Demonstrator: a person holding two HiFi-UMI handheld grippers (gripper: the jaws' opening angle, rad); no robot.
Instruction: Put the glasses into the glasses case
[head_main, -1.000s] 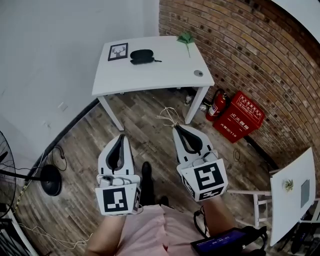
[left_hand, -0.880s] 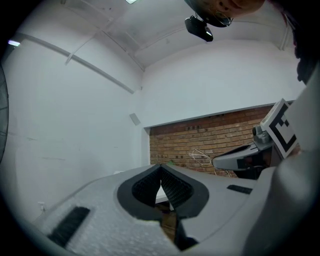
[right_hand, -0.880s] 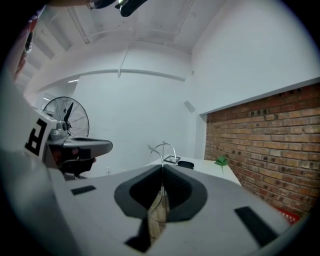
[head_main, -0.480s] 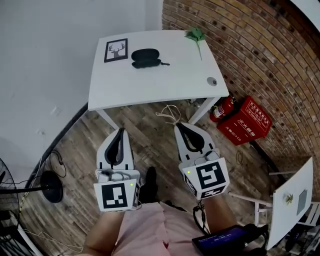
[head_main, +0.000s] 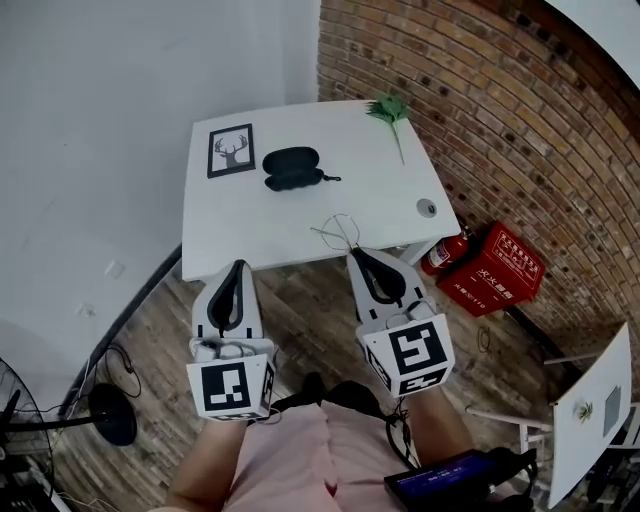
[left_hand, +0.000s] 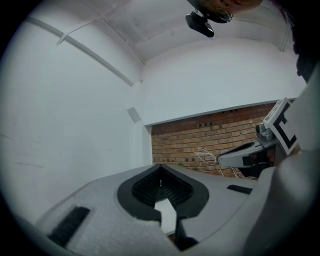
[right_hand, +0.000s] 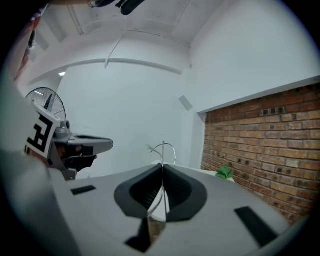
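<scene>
Thin wire-framed glasses (head_main: 337, 232) stick out from the tip of my right gripper (head_main: 355, 254), which is shut on them; in the right gripper view the glasses (right_hand: 164, 150) rise just past the closed jaws. A black glasses case (head_main: 292, 167) lies closed on the white table (head_main: 240, 232), well ahead of both grippers. My left gripper (head_main: 238, 266) is shut with nothing in it, level with the right one at the table's near edge. In the left gripper view the right gripper (left_hand: 245, 157) shows with the glasses (left_hand: 207, 156) at its tip.
On the table are a framed deer picture (head_main: 230, 150) left of the case, a green sprig (head_main: 391, 112) at the far right and a round cable port (head_main: 427, 208). A brick wall (head_main: 520, 130), a red box (head_main: 490, 268) and an extinguisher (head_main: 445, 253) stand right; a fan (head_main: 30, 430) stands left.
The table has drawn closer: both grippers have travelled forward side by side from over the wooden floor to the table's near edge. The glasses stay in the right gripper.
</scene>
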